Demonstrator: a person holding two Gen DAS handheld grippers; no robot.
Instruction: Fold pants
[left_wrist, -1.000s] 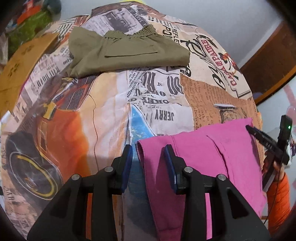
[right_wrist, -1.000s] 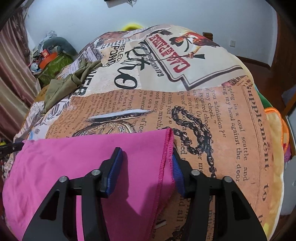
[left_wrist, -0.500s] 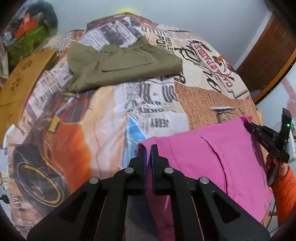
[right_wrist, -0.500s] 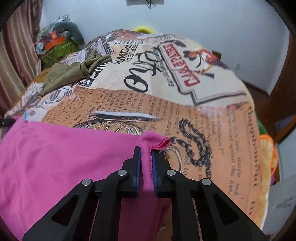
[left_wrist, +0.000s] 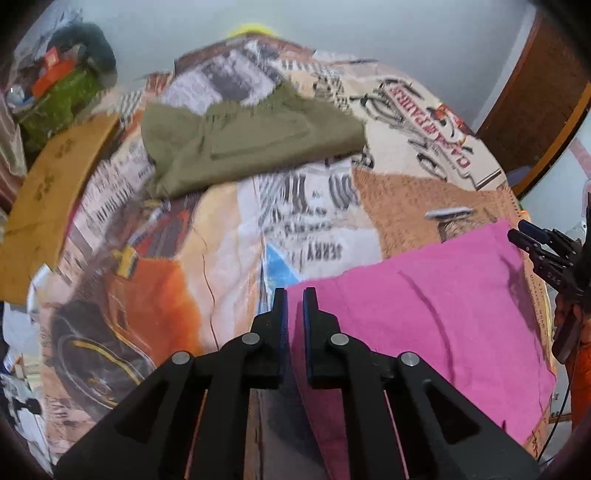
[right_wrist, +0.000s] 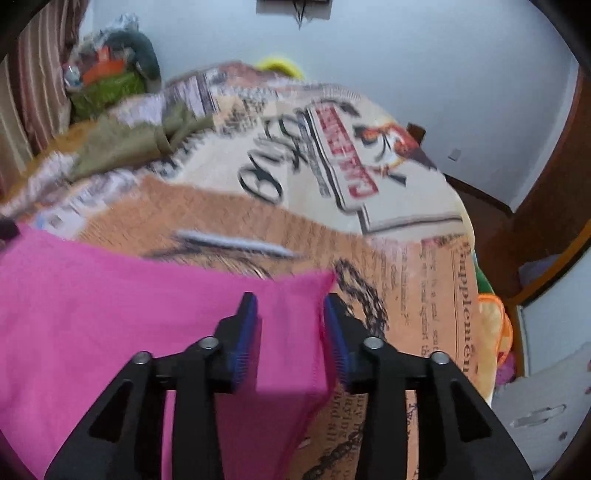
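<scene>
Pinching the near left corner of the pink pants (left_wrist: 424, 314), the left gripper (left_wrist: 294, 295) has its two fingers drawn close together with only a narrow slit between them, and the pink edge runs into that slit. The pants lie spread across the near right part of a bedspread (left_wrist: 207, 236) printed with newspaper clippings and an orange car, their far edge running up toward the right. In the right wrist view the right gripper (right_wrist: 290, 301) stands with its jaws wide apart, the blue pads (right_wrist: 245, 332) straddling the right corner of the same pants (right_wrist: 110, 314); the cloth sits loose between the fingers, and the right pad lies just beside the stitched hem. I cannot tell whether either pad touches the fabric, as this view is blurred. From the left wrist view the right gripper (left_wrist: 532, 240) shows at the far right edge, close to the pants' right corner, with an orange sleeve (left_wrist: 580, 369) below it. Well apart, on the far left of the bedspread, lies a folded pair of olive pants (left_wrist: 251, 144). A brown wooden door (left_wrist: 535, 92) stands at the far right, and a heap of clutter (left_wrist: 59, 88) sits in the far left corner
</scene>
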